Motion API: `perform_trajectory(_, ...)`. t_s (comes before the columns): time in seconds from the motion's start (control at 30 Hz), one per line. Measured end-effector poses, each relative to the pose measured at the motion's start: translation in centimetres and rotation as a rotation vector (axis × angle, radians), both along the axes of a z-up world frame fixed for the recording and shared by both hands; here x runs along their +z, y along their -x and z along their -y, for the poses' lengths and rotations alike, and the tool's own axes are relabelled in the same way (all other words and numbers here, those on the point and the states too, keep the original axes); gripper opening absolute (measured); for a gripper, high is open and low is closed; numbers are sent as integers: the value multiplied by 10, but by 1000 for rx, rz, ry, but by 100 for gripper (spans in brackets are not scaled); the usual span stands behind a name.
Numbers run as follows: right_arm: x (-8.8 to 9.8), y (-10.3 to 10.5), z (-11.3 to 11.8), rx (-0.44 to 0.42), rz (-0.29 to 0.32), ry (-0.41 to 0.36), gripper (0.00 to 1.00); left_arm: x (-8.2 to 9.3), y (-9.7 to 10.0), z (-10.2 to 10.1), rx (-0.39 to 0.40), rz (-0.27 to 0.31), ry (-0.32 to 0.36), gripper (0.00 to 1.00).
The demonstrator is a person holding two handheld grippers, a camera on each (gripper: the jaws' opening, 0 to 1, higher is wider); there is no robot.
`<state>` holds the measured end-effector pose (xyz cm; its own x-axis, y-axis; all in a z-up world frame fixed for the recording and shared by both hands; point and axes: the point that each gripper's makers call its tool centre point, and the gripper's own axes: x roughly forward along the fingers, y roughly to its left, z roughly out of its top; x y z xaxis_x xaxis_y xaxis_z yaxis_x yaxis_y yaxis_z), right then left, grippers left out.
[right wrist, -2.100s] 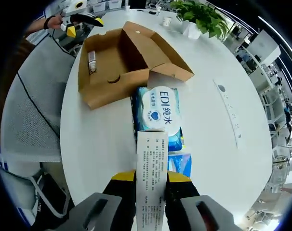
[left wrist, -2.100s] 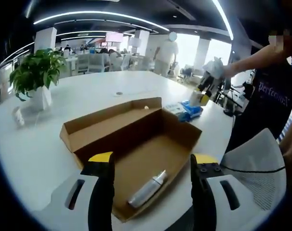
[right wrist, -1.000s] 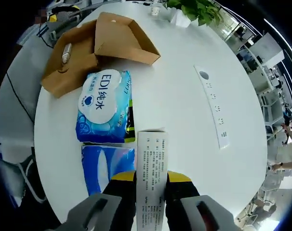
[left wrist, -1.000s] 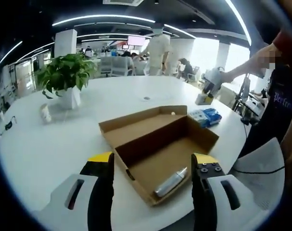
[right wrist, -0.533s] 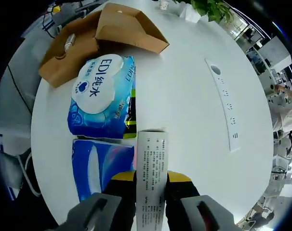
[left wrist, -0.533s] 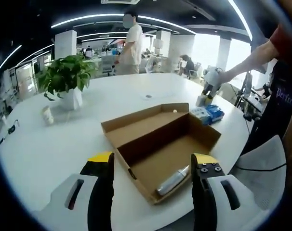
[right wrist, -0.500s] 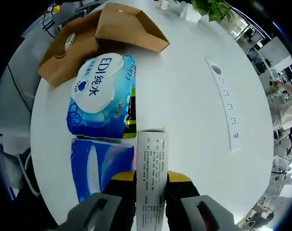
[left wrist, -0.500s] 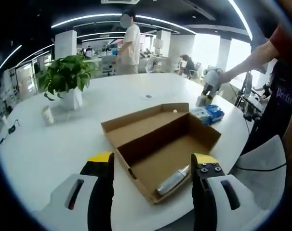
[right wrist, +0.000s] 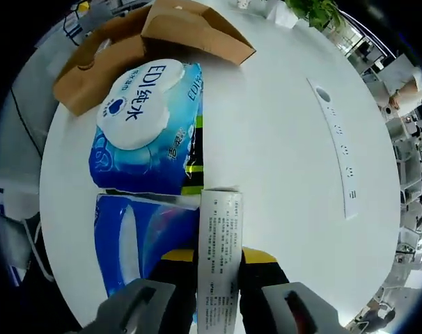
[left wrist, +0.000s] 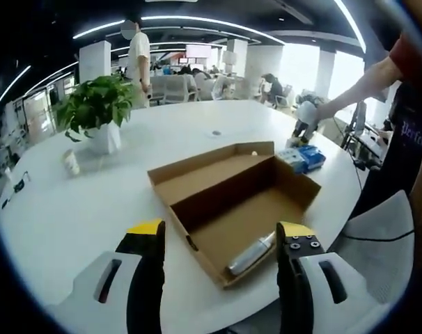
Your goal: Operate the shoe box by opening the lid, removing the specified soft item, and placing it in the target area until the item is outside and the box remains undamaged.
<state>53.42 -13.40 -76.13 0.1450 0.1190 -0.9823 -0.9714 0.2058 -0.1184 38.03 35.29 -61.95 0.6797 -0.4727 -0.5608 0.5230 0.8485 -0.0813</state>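
The open brown shoe box [left wrist: 225, 202] lies on the white table [left wrist: 72, 209] just ahead of my left gripper [left wrist: 220, 233], whose jaws stand open and hold nothing. A silver tube [left wrist: 251, 254] rests in the box's near corner. My right gripper [right wrist: 219, 261] is shut on a narrow white printed carton [right wrist: 220, 236], held low over the table [right wrist: 280, 139] beside two blue soft packs [right wrist: 145, 129] [right wrist: 138, 236]. The box [right wrist: 162, 31] lies beyond them. In the left gripper view, the right gripper [left wrist: 299, 132] hangs over the blue packs [left wrist: 303, 158] at the far right.
A potted plant [left wrist: 92, 104] and a small white bottle [left wrist: 70, 162] stand at the back left. A white power strip [right wrist: 336, 139] lies to the right of the packs. A grey mesh chair [left wrist: 368, 229] sits at the table's edge. A person [left wrist: 136, 56] stands far back.
The right gripper has come down closer to the table with the white carton, so the blue packs look larger. The left gripper has barely moved. The person in the background has walked left.
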Motion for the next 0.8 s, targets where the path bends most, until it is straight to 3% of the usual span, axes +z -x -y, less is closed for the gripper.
perform_trajectory(0.43, -2, -1, 0, 8, 4, 23, 19, 1, 5, -5, 10, 0, -3, 64)
perform_trajectory(0.8, 13, 1, 5, -27, 25, 23, 22, 2, 6, -3, 0, 8, 5, 64)
